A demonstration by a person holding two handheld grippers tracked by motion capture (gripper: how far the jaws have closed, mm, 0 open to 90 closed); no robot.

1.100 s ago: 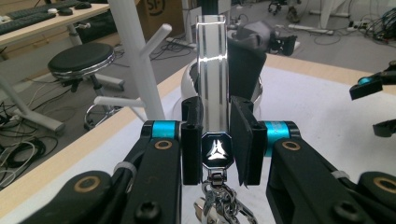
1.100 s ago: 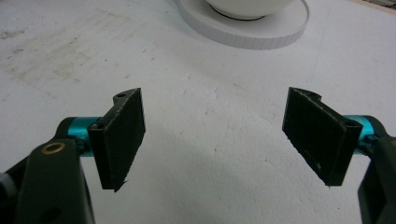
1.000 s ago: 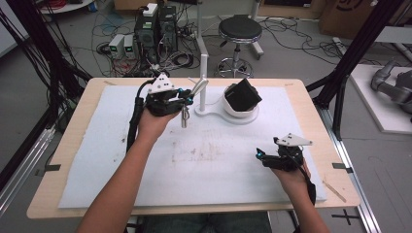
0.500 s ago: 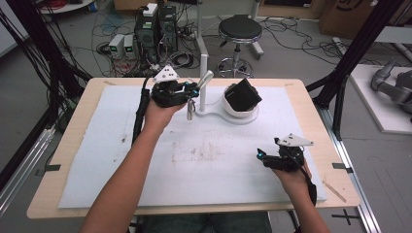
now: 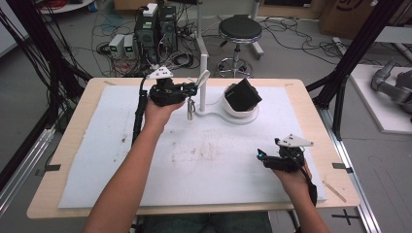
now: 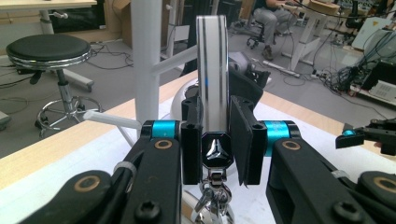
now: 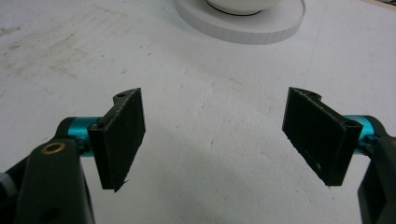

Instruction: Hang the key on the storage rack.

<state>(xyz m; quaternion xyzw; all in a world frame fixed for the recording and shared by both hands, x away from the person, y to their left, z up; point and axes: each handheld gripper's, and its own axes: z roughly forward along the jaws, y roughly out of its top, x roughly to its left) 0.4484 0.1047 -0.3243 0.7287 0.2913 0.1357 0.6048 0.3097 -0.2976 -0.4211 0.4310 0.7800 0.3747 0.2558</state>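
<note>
My left gripper (image 5: 193,91) is shut on a keychain (image 5: 191,110) at the far middle of the table, and its metal clasp and ring hang below the jaws. In the left gripper view the pads (image 6: 191,140) clamp a white strap with dark stripes (image 6: 212,65) above a black octagonal badge (image 6: 216,151). A white peg stand (image 5: 202,99) rises just right of that gripper, and its post (image 6: 145,60) stands close beyond the jaws. My right gripper (image 5: 262,155) rests open at the front right, with bare white mat between its pads (image 7: 224,135).
The stand's round white base (image 5: 238,115) carries a black boxy object (image 5: 243,94). A white mat (image 5: 97,160) covers the wooden table. A black stool (image 5: 239,29), cables and computer gear sit on the floor beyond the far edge.
My left gripper has carried the keychain to the right and a little farther away, closer to the white stand. The right gripper has stayed where it was.
</note>
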